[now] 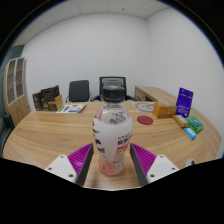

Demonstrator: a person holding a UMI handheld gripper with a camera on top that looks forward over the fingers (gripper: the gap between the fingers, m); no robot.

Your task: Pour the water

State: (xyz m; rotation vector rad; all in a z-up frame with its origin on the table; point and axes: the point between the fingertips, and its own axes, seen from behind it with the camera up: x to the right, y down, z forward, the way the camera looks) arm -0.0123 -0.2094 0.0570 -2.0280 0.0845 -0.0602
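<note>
Gripping a capped bottle (113, 137) at the frame's lower centre, our gripper (112, 163) clamps both purple pads against its sides. Beyond lies a wooden table (60, 128), a red disc (146, 119) at centre right, chairs (80, 91) farther back. We judge that tilting could let it slip.

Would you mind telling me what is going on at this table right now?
A hand-held gripper has a capped bottle upright between its fingers, the pads at the bottle's sides, apparently clamped on it. The bottle's cap is on, so nothing is being poured yet. Beyond it, the table carries boxes and books.
</note>
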